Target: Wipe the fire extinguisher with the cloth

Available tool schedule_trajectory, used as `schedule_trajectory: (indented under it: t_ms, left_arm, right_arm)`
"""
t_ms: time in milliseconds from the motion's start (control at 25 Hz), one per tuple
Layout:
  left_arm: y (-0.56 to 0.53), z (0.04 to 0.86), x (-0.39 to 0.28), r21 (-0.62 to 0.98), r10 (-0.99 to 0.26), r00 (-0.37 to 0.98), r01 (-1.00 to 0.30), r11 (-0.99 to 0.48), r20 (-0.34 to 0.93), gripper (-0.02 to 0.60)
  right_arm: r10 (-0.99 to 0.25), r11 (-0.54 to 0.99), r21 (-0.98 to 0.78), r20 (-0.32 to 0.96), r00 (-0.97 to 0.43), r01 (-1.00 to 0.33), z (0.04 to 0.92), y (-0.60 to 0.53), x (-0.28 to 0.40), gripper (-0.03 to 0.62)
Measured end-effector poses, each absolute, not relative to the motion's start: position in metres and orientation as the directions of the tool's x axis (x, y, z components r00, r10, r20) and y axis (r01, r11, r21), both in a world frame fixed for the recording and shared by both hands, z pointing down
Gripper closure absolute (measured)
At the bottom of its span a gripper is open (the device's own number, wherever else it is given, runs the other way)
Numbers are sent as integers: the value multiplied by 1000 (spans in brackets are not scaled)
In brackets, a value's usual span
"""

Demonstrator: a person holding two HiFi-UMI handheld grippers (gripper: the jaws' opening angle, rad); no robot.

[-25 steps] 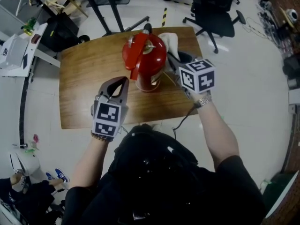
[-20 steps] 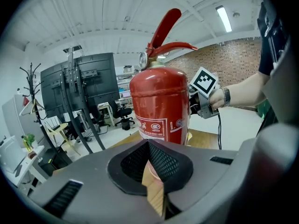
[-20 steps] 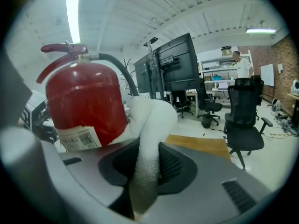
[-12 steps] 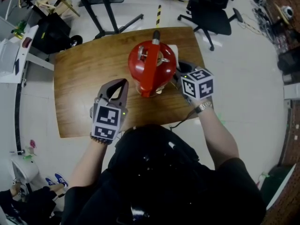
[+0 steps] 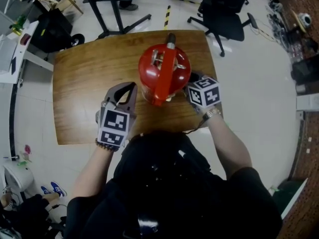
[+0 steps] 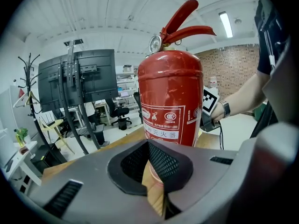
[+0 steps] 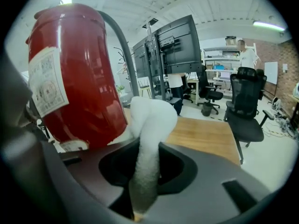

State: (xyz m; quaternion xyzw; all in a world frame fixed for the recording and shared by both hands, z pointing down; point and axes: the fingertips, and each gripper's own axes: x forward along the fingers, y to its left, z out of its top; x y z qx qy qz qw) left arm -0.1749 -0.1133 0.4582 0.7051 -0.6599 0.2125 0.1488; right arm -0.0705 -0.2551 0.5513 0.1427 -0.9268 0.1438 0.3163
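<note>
I see the wooden table (image 5: 79,93) with the red fire extinguisher (image 5: 164,73) upright near its middle. My left gripper (image 6: 156,171) points at its base, jaws pressed together and empty. My right gripper (image 7: 145,171) pinches the white cloth (image 7: 152,120) just beside the cylinder.

Lit evenly from overhead ceiling tubes (image 6: 225,24); heavily fisheye-bent, with black vignetted corners in both gripper views; close foreground softly blurred.

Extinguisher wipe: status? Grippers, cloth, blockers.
Left gripper shut, empty, facing the extinguisher. Right gripper shut on cloth, cloth beside extinguisher, contact unclear. Extinguisher upright on table, nothing in the way.
</note>
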Motion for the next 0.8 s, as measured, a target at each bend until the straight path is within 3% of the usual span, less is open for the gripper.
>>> schedule_trajectory:
  t_ms: [800]
  left_arm:
    - [-90,461,-128,-128,-777,-235,-972,198,583,581]
  right_arm:
    - [36,972,-182,742,-670,-149,640,-245,-81,485]
